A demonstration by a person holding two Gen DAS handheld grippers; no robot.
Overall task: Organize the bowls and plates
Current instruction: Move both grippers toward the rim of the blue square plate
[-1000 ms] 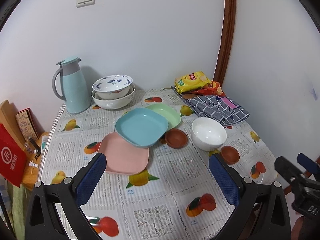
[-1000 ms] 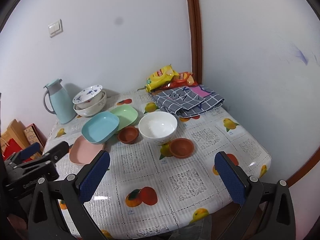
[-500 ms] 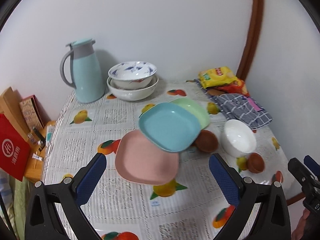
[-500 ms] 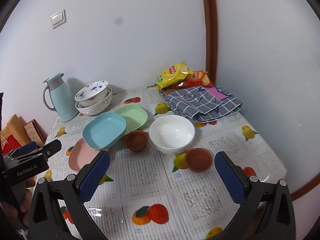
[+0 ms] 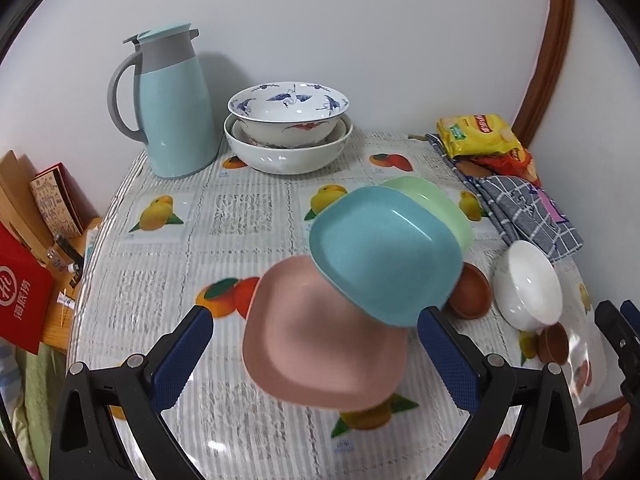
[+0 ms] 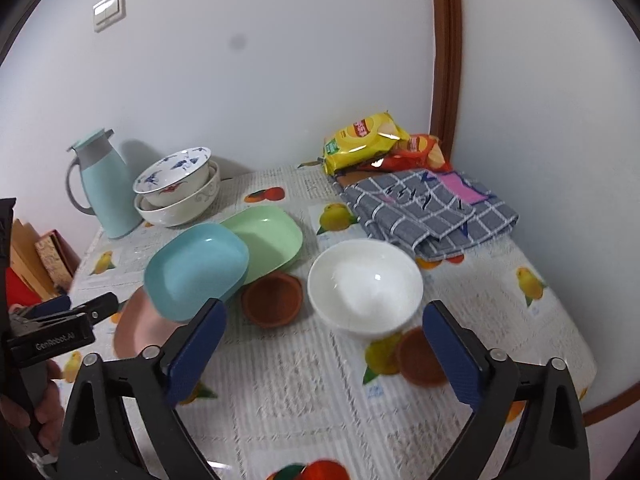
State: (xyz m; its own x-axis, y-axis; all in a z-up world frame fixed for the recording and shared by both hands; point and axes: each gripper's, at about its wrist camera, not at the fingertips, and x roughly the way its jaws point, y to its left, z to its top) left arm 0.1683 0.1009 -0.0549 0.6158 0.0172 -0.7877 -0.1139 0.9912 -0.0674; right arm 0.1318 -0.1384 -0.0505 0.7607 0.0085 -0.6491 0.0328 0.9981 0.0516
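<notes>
Three square plates overlap mid-table: the pink plate (image 5: 320, 340) lowest, the blue plate (image 5: 384, 252) tilted over it, the green plate (image 5: 436, 204) behind. A white bowl (image 6: 364, 284) stands between two small brown dishes (image 6: 272, 298) (image 6: 420, 356). My left gripper (image 5: 316, 332) hovers open above the pink plate without touching it. My right gripper (image 6: 325, 320) hangs in front of the white bowl, its jaws closing a little with nothing between the pads. Two patterned bowls (image 5: 288, 120) sit nested at the back.
A pale blue jug (image 5: 168, 104) stands at the back left. Snack bags (image 6: 360, 140) and a checked cloth (image 6: 428, 212) fill the back right corner. Boxes and a red packet (image 5: 20, 300) sit off the table's left edge. Walls close in behind and on the right.
Both grippers have come forward and down toward the table, so the dishes loom larger. The left one now hangs over the pink plate, the right one near the white bowl.
</notes>
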